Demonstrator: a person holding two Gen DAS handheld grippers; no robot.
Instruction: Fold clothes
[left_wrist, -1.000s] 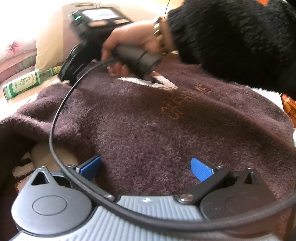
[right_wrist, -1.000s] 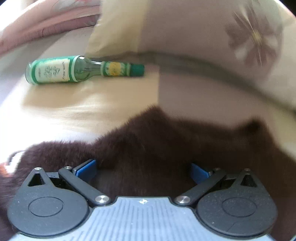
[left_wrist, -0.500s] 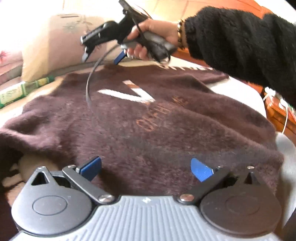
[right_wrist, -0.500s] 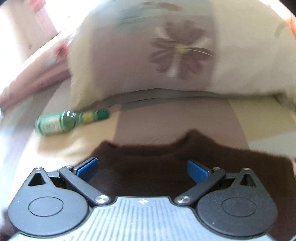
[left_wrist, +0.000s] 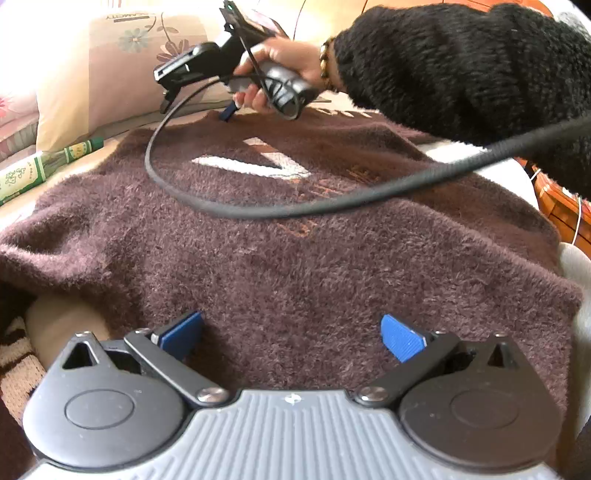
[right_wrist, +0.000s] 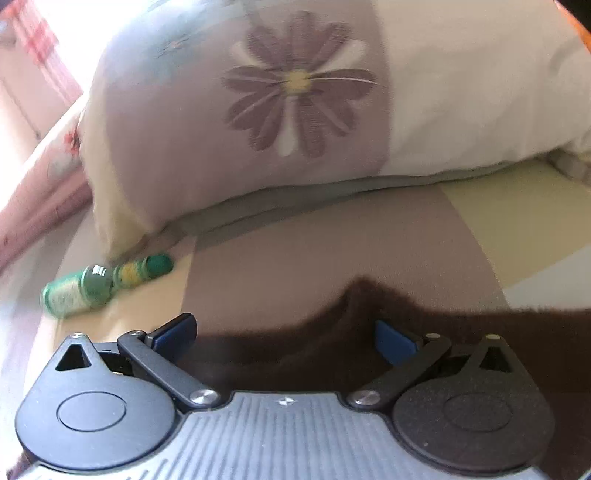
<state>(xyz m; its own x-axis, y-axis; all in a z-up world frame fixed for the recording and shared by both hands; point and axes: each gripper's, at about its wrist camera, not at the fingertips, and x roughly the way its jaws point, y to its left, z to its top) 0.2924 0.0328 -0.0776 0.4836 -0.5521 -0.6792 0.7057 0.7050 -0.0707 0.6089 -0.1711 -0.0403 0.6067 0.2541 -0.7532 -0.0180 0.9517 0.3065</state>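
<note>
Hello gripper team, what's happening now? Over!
Left gripper open, right gripper open. Fuzzy brown sweater lies flat, unfolded. Black cable droops across it.

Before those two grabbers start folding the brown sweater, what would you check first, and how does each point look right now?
1. Sweater lies spread out: mostly ok; its left edge is bunched.
2. Left gripper open, nothing caught: ok.
3. Right gripper open over the sweater's far edge: ok.
4. Cable off the cloth: not ok; it loops low across the sweater, and I cannot tell whether it touches.
5. Bottle clear of the sweater: ok; it lies on its side beside the pillow.
6. Sleeves laid flat: cannot tell; neither view shows them clearly.
</note>
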